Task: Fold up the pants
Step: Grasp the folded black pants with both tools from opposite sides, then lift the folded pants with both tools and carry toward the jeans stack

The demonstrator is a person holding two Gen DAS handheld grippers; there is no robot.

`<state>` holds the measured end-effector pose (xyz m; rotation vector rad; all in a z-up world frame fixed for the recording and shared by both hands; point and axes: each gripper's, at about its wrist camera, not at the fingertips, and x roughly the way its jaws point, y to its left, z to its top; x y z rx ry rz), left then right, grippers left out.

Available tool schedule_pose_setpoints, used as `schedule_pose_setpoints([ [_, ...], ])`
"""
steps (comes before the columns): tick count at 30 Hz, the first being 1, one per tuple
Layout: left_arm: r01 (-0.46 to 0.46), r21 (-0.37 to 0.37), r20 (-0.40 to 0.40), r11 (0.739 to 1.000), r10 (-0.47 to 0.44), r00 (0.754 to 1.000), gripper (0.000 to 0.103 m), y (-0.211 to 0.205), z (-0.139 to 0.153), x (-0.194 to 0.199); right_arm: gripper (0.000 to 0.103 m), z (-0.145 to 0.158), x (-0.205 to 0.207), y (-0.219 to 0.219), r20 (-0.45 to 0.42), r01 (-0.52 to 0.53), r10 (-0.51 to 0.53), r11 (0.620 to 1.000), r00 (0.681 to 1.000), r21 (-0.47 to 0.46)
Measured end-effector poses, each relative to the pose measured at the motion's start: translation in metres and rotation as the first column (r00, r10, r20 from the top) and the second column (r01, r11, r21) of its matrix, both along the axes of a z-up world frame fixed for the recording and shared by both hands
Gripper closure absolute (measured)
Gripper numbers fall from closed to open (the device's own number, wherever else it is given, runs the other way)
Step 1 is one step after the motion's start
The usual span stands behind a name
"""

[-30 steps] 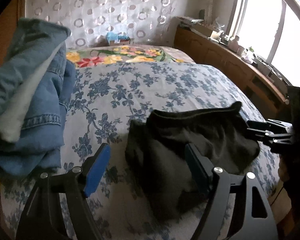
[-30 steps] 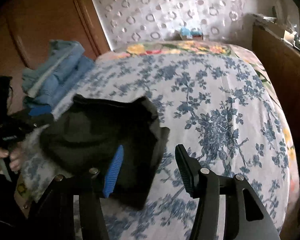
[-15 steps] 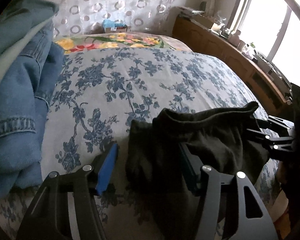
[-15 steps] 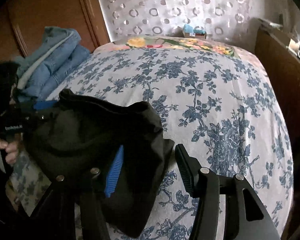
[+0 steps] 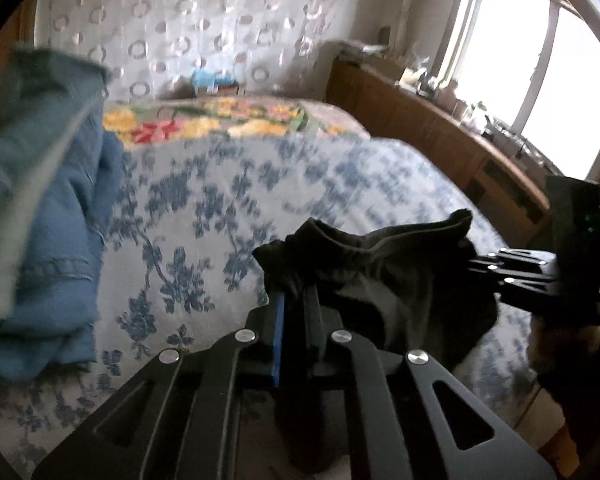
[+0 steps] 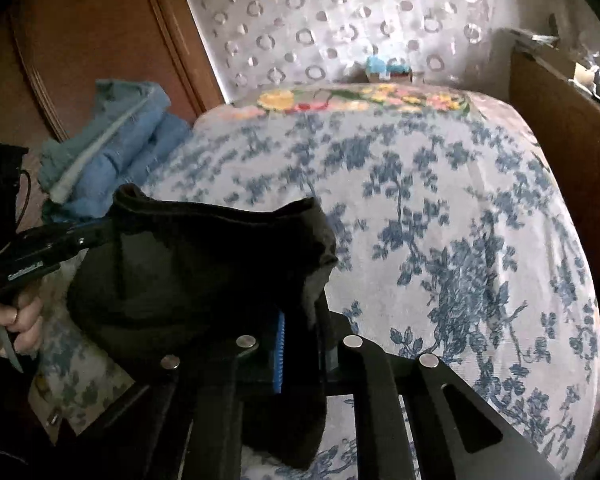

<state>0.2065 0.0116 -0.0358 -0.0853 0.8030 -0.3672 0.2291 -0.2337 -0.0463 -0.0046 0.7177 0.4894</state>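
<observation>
The black pants [image 5: 384,276] hang bunched between both grippers, lifted off the blue-flowered bedspread [image 5: 228,216]. My left gripper [image 5: 294,300] is shut on the pants' left end, fabric pinched between its blue pads. My right gripper [image 6: 300,320] is shut on the other end of the pants [image 6: 204,264]. In the left wrist view the right gripper [image 5: 472,268] shows at the right, gripping the cloth. In the right wrist view the left gripper [image 6: 100,232] shows at the left, held by a hand.
A pile of folded blue jeans [image 5: 40,220] lies on the bed's left side, also in the right wrist view [image 6: 120,140]. A wooden cabinet [image 5: 440,136] runs along the right under a bright window. A flowered blanket [image 5: 204,120] lies at the head end.
Both grippers were open around the pants' ends; they have closed on the fabric and lifted the pants off the bedspread.
</observation>
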Motion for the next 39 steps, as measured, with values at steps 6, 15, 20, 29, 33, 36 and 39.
schedule_pose_setpoints([
  [6, -0.015, -0.021, 0.094, 1.000, 0.017, 0.995, 0.095, 0.007, 0.044, -0.020, 0.092, 0.032, -0.018, -0.002, 0.096, -0.027, 0.023, 0.999, 0.995, 0.040],
  [15, -0.083, 0.006, 0.187, 0.997, 0.081, 0.979, 0.095, 0.030, 0.091, -0.026, 0.093, 0.078, -0.027, 0.010, 0.244, -0.083, 0.067, 0.995, 0.968, 0.056],
  [20, -0.126, 0.019, 0.231, 0.992, 0.118, 0.966, 0.095, 0.050, 0.110, -0.028, 0.093, 0.091, -0.013, 0.029, 0.277, -0.134, 0.114, 0.990, 0.954, 0.053],
  [29, -0.209, -0.009, 0.270, 0.978, 0.204, 0.941, 0.095, 0.090, 0.129, -0.026, 0.093, 0.094, 0.042, 0.066, 0.319, -0.221, 0.196, 0.974, 0.927, 0.045],
  [33, -0.249, -0.029, 0.295, 0.968, 0.247, 0.923, 0.095, 0.105, 0.135, -0.023, 0.093, 0.094, 0.075, 0.083, 0.344, -0.263, 0.232, 0.964, 0.910, 0.047],
  [36, -0.278, -0.021, 0.305, 0.960, 0.271, 0.913, 0.095, 0.116, 0.137, -0.016, 0.093, 0.091, 0.102, 0.094, 0.360, -0.302, 0.266, 0.952, 0.894, 0.045],
  [39, -0.310, -0.012, 0.306, 0.951, 0.299, 0.904, 0.095, 0.127, 0.135, -0.009, 0.093, 0.089, 0.132, 0.107, 0.374, -0.337, 0.301, 0.941, 0.877, 0.035],
])
